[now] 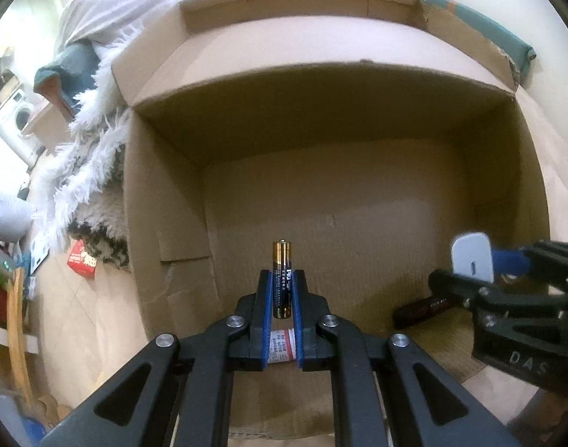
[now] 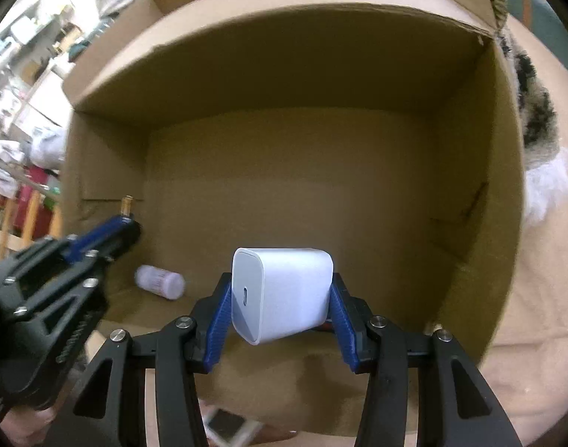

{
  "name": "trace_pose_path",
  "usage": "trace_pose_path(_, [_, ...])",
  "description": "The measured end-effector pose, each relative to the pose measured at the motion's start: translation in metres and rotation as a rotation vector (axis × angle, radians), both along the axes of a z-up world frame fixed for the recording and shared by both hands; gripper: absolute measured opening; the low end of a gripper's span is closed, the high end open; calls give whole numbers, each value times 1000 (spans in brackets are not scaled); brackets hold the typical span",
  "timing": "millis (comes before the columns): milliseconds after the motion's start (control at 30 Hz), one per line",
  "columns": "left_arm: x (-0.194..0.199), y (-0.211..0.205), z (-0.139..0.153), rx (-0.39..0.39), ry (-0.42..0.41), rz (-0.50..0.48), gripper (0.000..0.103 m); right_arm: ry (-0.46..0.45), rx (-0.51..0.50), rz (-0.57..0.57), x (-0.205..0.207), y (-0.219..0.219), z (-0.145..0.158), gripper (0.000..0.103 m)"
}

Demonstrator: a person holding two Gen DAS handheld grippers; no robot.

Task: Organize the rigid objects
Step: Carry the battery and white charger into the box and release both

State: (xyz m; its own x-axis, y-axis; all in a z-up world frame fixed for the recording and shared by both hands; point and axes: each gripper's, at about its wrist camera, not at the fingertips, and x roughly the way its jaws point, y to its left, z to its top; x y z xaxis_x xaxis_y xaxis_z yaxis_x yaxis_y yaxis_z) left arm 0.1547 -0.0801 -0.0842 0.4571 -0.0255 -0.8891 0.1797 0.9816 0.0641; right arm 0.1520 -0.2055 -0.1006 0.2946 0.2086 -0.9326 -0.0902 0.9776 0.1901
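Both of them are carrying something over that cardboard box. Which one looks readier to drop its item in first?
Probably the left. The left hand-held gripper holds its battery upright over the cardboard box floor, deep inside. The right hand-held gripper holds a white charger nearer the box's front edge.

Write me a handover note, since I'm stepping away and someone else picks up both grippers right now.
Left gripper: shut on the battery, held upright over the cardboard box.
Right gripper: shut on the white charger, also over the box.
Already in the box: a small white bottle lying on its side and a dark battery-like cylinder.
Left to do: release both held items into the box; a red packet lies on the floor outside.
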Motion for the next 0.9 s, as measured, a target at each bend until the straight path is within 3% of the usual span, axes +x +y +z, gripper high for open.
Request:
trace_pose_path(333, [12, 5, -14, -12, 58, 49, 9, 6, -16, -17, 3, 1, -2, 52])
trace_pose_path(700, [11, 6, -14, -7, 49, 46, 9, 0, 92, -56, 1, -8, -1, 52])
trace_pose_path(767, [11, 5, -13, -9, 46, 40, 9, -8, 112, -61, 1, -10, 1, 54])
trace_pose_path(900, [7, 8, -6, -13, 12, 32, 9, -42, 165, -71, 4, -11, 9, 71])
